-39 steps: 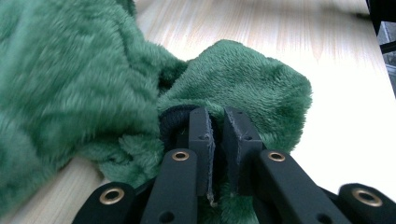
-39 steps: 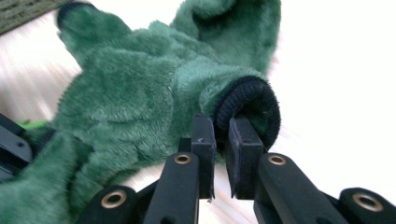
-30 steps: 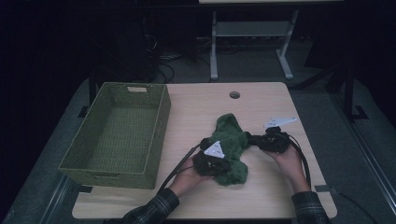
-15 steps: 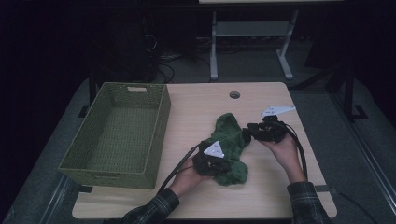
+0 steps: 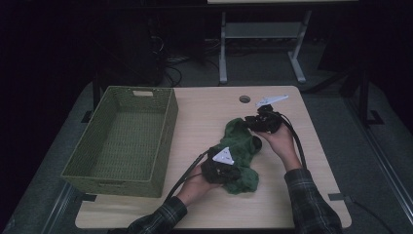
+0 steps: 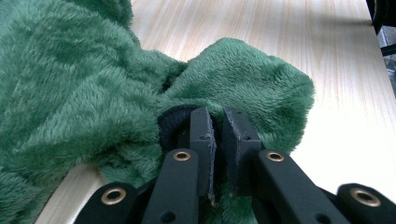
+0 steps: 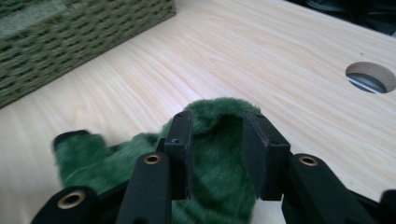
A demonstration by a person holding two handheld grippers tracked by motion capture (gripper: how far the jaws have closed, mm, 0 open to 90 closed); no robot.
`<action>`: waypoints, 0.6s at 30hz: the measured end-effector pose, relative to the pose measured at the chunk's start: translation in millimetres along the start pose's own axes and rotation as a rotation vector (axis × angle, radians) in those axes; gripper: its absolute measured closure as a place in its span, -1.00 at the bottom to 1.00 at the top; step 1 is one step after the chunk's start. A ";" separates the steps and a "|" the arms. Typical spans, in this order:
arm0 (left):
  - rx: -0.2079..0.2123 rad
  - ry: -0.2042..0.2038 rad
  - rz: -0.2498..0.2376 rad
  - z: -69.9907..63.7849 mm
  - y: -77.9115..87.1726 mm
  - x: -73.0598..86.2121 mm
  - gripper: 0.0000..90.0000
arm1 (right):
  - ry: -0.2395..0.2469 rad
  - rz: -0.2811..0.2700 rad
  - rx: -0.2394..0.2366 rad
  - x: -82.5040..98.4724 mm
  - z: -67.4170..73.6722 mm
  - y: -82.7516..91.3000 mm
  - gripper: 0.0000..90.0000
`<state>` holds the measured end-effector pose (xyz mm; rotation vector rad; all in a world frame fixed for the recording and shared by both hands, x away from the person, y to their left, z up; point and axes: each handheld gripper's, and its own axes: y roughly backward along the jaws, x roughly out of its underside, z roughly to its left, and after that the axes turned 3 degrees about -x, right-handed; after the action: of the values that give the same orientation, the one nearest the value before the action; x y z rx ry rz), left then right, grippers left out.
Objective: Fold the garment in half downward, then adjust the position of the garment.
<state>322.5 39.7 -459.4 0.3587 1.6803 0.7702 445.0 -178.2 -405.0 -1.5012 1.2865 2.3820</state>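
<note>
Both tongs work the green fleece cloth (image 5: 237, 156) lying right of centre on the table (image 5: 204, 117): left gripper (image 6: 218, 135) clenched on its near fold, right gripper (image 7: 217, 144) just opened, pile between the jaws but unpinched. I judge I'm regrasping; next, close right on the far edge

Black tongs (image 6: 218, 135) w/ brass rivets, grey triangular plates, black cables; plaid sleeves (image 5: 311, 202).
</note>
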 end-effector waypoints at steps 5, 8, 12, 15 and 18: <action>0.002 0.006 -0.002 -0.2 -0.1 -0.1 0.83 | -0.036 0.010 0.024 -6.1 -14.8 -18.0 0.26; 0.002 0.008 -0.002 -0.3 -0.2 -0.1 0.83 | -0.039 0.016 0.021 -5.9 -21.6 -26.6 0.28; 0.001 0.007 -0.001 -0.5 -0.3 -0.1 0.83 | -0.049 0.074 0.010 -3.6 -26.9 -42.2 0.28; 0.003 0.009 -0.002 -0.3 -0.4 0.1 0.83 | -0.057 0.089 -0.002 -4.0 -27.6 -49.9 0.38; 0.002 0.009 -0.002 -0.4 -0.4 0.1 0.83 | -0.041 0.101 0.001 -4.2 -27.4 -56.0 0.75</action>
<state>322.1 39.3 -459.7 0.3552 1.6900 0.7694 491.6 -158.2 -441.5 -1.4122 1.3867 2.4581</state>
